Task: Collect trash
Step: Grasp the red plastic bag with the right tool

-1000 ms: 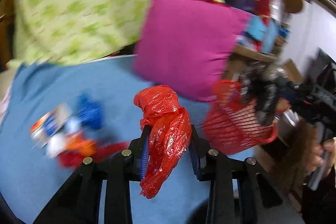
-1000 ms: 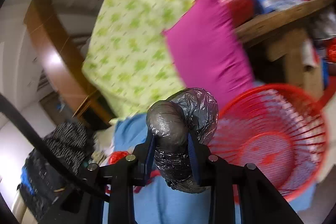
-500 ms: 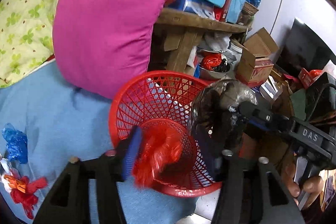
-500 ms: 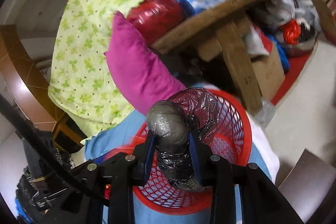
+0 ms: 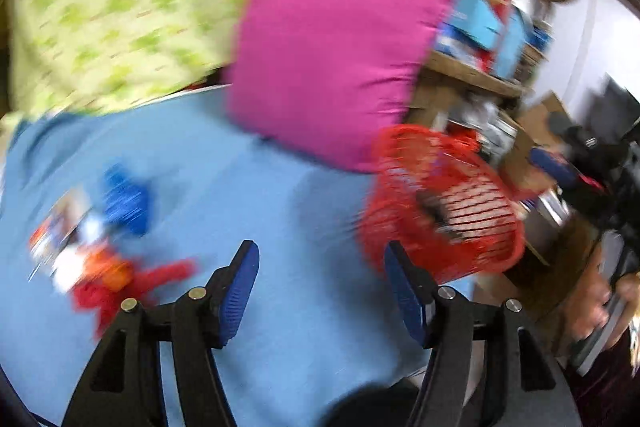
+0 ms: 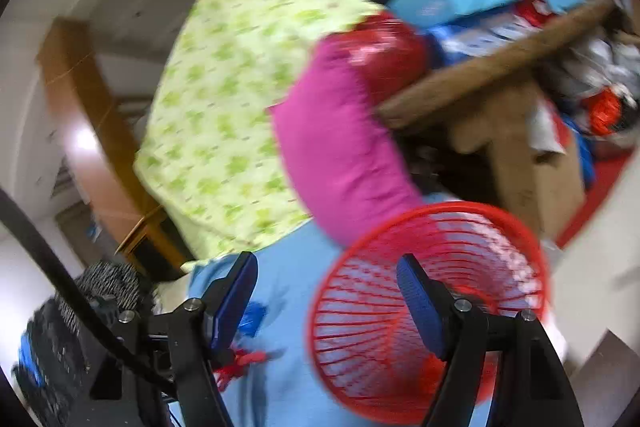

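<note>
Left view only: a litter pile [image 5: 92,247] on the blue sheet [image 5: 248,187] at about nine o'clock — blue wrap [image 5: 126,201], red scrap [image 5: 132,283], printed wrappers, all blurred — plus the other gripper's dark body and a hand [image 5: 600,307] at three to four o'clock. Right view only: a wooden frame [image 6: 92,131] and white wall at nine to ten, a striped dark bundle [image 6: 108,283] at eight. Red basket [image 5: 444,211] in both: at three o'clock in the left view, on the sheet beside the pink pillow [image 5: 332,63], something dark inside, too smeared to name; in the right view at five o'clock, mouth tipped toward the lens, long axis running away toward upper left. Left gripper [image 5: 320,287] opening, nothing between the blue pads. Right gripper [image 6: 326,295] opening too, empty — far pad across the basket's rim.
</note>
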